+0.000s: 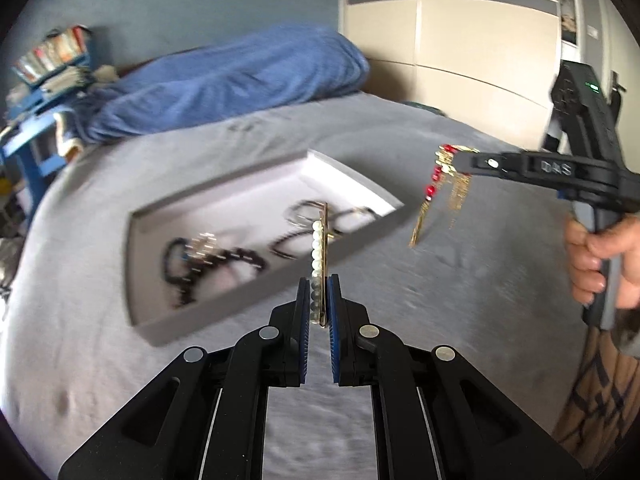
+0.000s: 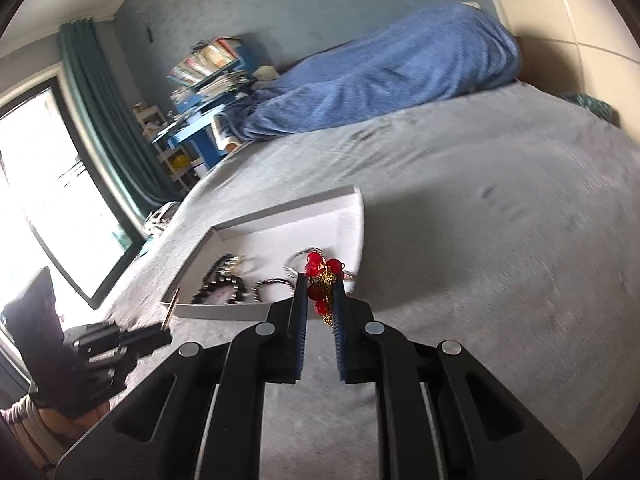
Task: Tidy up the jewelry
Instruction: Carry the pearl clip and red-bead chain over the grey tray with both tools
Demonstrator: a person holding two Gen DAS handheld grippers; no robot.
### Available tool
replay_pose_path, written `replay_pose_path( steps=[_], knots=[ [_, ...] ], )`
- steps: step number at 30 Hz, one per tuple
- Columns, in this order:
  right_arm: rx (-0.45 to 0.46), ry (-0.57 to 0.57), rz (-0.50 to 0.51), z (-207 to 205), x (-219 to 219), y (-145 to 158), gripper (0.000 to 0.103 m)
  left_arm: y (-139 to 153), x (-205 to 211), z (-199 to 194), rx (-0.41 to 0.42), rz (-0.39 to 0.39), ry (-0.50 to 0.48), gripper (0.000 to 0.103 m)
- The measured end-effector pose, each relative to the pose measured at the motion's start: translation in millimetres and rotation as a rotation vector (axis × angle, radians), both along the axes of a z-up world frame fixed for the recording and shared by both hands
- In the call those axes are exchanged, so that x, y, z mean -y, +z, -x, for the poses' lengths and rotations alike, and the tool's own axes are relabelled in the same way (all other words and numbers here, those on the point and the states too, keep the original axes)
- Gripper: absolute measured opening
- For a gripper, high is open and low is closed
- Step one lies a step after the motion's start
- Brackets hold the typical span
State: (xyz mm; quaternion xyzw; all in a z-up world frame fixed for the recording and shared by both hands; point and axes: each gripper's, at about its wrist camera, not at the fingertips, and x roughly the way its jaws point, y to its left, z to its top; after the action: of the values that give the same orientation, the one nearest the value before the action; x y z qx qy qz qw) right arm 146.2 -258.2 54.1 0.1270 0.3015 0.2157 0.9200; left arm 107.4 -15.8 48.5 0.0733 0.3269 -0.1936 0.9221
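The bed (image 1: pixel 400 152) under its grey cover carries everything, with a blue blanket (image 1: pixel 224 80) heaped along its far edge. A shallow white tray (image 1: pixel 160 320) lies on the cover towards the bed's left side, holding a dark beaded necklace (image 1: pixel 208 264), a dark corded loop (image 1: pixel 288 244) and a silver ring-shaped piece (image 1: pixel 298 216).

My left gripper (image 1: pixel 319 300) is clamped on a gold bar set with a row of pearls (image 1: pixel 318 248); the bar stands upright out of the fingertips, in front of the tray's near edge and above it. My right gripper (image 2: pixel 321 300) is closed tight on a red-beaded earring (image 2: pixel 320 268) with fine gold chains, which sits bunched between the pads, over the tray's near right corner in that camera's line.

Only the left wrist view shows the earring's full drop: red stones in a line and long gold tassels (image 1: pixel 420 224) hanging free to the right of the tray, plus my right hand (image 1: pixel 600 252) on the handle. Only the right wrist view shows the window (image 2: pixel 52 200), the green curtain (image 2: pixel 100 120) and the blue shelf of books (image 2: pixel 208 68) beyond the bed's left edge.
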Motion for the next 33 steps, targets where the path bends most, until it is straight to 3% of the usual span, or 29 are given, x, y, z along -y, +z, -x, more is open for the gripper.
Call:
replay_pose_path(
  steps=[16,33],
  knots=[
    [0.065,0.075,0.022,-18,-40,24,0.012,3,-43,-35,-0.018,0.024,0.128,0.010],
    [0.077,0.087,0.043,-75,-62,27,0.012,-1,-61,-98,-0.085,0.091,0.152,0.010]
  ],
)
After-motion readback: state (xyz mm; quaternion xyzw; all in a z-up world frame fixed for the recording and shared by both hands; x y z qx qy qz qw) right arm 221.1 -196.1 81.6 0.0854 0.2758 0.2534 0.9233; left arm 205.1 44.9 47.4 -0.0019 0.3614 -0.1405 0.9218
